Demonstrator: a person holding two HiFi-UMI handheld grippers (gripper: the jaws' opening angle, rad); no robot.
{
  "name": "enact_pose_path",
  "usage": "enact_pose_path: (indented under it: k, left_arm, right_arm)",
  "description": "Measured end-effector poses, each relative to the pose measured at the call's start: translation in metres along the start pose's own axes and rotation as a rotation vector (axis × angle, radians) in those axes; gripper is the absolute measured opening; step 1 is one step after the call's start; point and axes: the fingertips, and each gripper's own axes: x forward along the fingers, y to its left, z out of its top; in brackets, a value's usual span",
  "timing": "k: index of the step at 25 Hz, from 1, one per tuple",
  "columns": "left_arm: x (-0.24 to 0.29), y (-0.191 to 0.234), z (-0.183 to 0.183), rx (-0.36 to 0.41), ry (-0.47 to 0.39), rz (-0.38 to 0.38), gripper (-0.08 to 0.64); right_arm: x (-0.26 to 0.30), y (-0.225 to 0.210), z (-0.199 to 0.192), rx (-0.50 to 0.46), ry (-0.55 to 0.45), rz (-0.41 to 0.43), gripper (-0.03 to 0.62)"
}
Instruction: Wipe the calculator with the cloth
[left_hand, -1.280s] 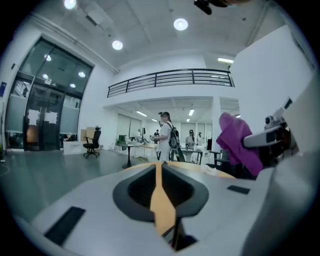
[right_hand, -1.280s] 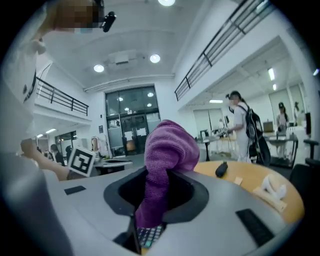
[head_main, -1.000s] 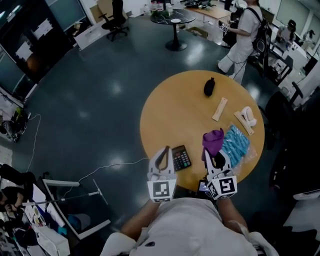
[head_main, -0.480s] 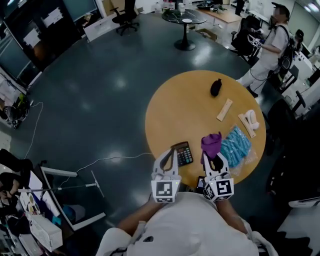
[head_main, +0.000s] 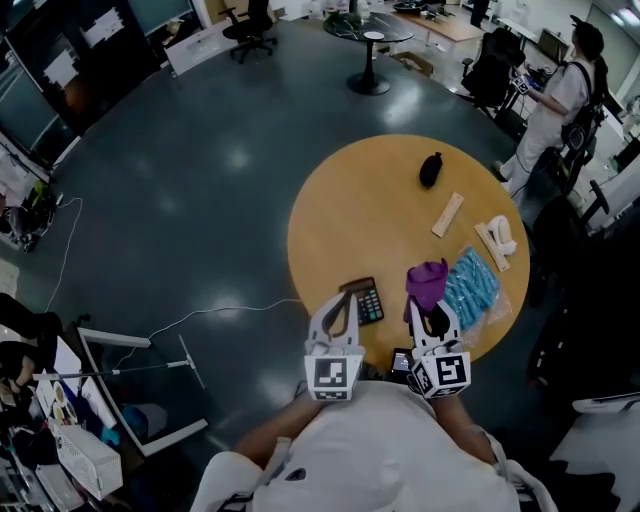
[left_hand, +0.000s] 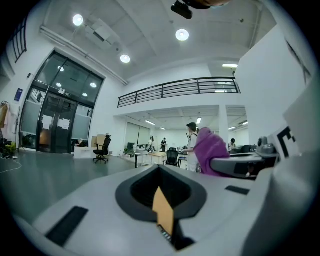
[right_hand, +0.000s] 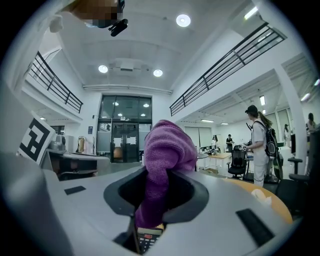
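- A round wooden table (head_main: 370, 200) was seen from above. Its near edge was taken as 6 o'clock.
- The calculator (head_main: 368, 300) was found near the table's edge, at about 7 o'clock.
- The left gripper (head_main: 346, 297) was held at the calculator's left edge, with its tips just beside it. Whether the edge was touched could not be told.
- Its jaws were pressed together, and nothing was seen clamped between them.
- The right gripper (head_main: 430, 306) was held at about 6 o'clock, to the right of the calculator and apart from it.
- Its jaws were clamped on the purple cloth (head_main: 427, 281), which was bunched up and stuck out past the tips.
- The cloth was seen near the calculator but not on it.
- A blue packet (head_main: 470, 285) was laid just beside the cloth, at about 4 o'clock.
- A white thing (head_main: 497, 235) was placed at 3 o'clock, a flat wooden stick (head_main: 447, 215) at 2 o'clock and a small black thing (head_main: 430, 170) at 12 o'clock.
- A person (head_main: 560, 100) was seen standing on the floor past the table's far right side.
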Motion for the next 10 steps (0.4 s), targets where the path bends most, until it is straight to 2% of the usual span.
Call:
enact_pose_path:
  k: [3, 10]
  left_arm:
    - [-0.0012, 0.0000, 0.0004, -0.022, 0.003, 0.010, 0.008]
    - [-0.0003, 0.0078, 0.0035, -0.005, -0.014, 0.019, 0.008]
  right_arm:
    - [-0.0013, -0.0013, 0.0004, -0.005, -0.001, -0.001, 0.098]
    - [0.0033, -0.0043, 0.0046, -0.004, -0.012, -0.004, 0.098]
